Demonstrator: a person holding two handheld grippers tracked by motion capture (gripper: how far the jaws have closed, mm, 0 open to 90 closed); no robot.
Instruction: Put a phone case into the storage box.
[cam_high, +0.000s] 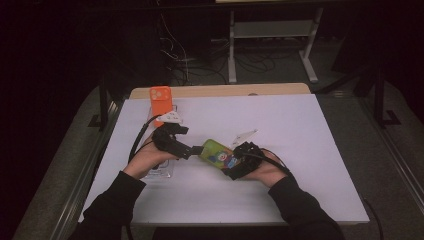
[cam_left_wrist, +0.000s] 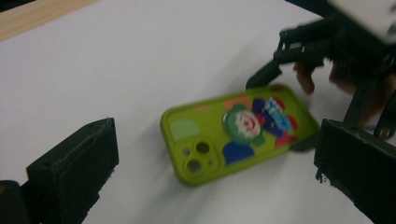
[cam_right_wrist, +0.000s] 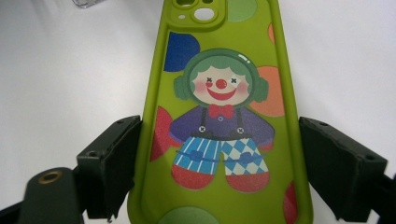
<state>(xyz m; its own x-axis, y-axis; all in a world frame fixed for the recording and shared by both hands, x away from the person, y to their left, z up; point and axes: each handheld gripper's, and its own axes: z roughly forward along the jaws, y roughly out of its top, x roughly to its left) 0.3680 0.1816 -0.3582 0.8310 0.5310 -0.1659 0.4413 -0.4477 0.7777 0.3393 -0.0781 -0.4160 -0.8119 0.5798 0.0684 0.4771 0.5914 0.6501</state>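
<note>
A lime-green phone case (cam_high: 216, 152) with a clown picture is held just over the white table (cam_high: 280, 130), its camera-hole end pointing at my left gripper. My right gripper (cam_high: 235, 165) is shut on it, and in the right gripper view (cam_right_wrist: 219, 163) both black pads press the long sides of the case (cam_right_wrist: 219, 93). My left gripper (cam_high: 196, 150) stands open right at the case's camera end. In the left gripper view (cam_left_wrist: 215, 140) its jaws are spread wide, with the case (cam_left_wrist: 233, 135) ahead between them and the right gripper (cam_left_wrist: 327, 51) behind it.
An orange phone case (cam_high: 161, 100) stands at the table's far left edge. A clear case (cam_high: 160, 172) lies under the left hand. The wooden table edge (cam_high: 225, 91) runs along the back; cables and a frame's legs (cam_high: 232, 50) are on the floor beyond.
</note>
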